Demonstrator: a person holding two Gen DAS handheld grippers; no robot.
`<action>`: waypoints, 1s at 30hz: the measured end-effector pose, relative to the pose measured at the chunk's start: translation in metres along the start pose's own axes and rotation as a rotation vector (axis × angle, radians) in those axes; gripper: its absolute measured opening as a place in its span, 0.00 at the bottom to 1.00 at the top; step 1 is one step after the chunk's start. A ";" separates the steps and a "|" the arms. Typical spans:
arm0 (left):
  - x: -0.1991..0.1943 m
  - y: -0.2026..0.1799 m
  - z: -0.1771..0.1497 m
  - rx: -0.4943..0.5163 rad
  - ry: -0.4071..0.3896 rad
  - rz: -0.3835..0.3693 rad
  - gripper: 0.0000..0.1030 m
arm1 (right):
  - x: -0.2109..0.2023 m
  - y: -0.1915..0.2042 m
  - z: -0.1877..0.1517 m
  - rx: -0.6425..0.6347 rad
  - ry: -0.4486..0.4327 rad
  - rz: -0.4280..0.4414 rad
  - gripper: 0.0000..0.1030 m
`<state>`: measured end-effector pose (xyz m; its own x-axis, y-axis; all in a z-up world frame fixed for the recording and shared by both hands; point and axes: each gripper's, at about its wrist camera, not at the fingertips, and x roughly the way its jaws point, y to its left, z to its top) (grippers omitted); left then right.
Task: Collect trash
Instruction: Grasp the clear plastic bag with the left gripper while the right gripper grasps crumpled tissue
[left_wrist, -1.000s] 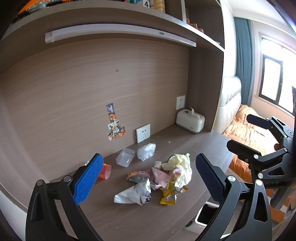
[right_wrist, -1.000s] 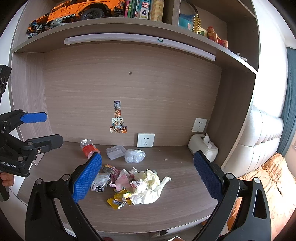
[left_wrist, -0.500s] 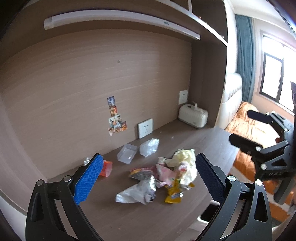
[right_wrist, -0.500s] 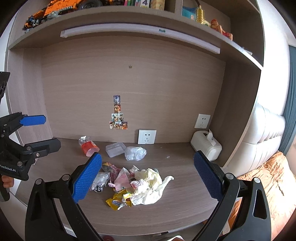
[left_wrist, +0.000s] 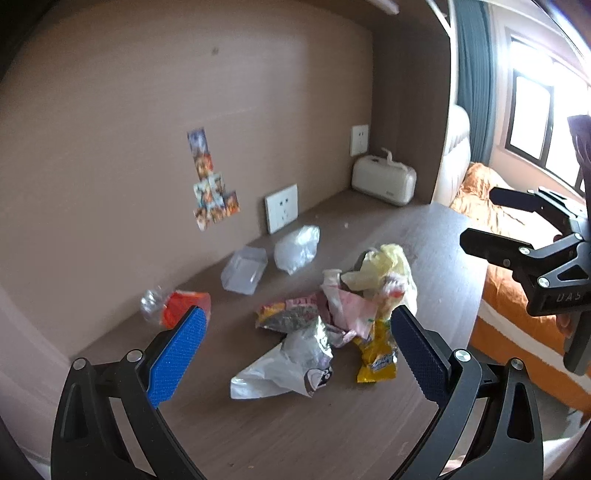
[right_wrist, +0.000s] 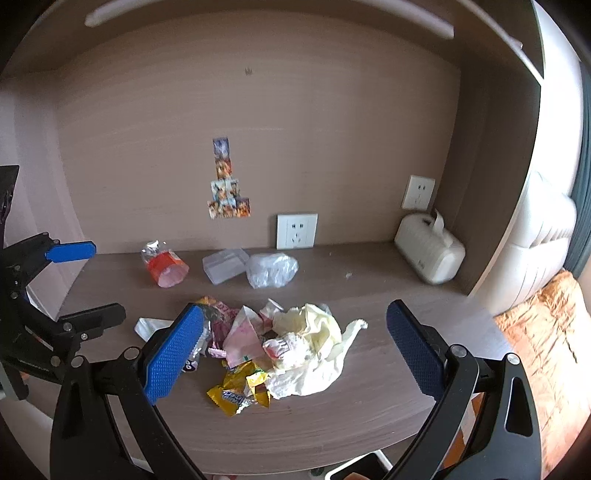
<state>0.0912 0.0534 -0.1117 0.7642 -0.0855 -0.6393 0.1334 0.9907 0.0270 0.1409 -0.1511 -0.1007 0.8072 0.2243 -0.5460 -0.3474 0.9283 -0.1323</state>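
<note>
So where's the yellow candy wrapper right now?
In the right wrist view the yellow candy wrapper lies on the desk at the front of the trash pile, just left of the crumpled white bag.

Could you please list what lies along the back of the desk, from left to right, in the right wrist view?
Crushed red-label bottle → clear plastic box → clear plastic bag → white tissue box.
</note>
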 end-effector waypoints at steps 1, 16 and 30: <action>0.007 0.005 -0.003 -0.009 0.010 -0.016 0.95 | 0.005 0.001 -0.002 0.001 0.009 -0.002 0.96; 0.113 0.039 -0.044 -0.014 0.191 -0.174 0.95 | 0.101 0.012 -0.046 0.068 0.149 -0.095 0.82; 0.149 0.031 -0.049 0.010 0.251 -0.357 0.45 | 0.132 0.014 -0.060 0.155 0.200 -0.114 0.45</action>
<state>0.1785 0.0771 -0.2440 0.4922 -0.3927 -0.7769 0.3680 0.9026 -0.2231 0.2141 -0.1267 -0.2242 0.7214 0.0670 -0.6892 -0.1698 0.9820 -0.0822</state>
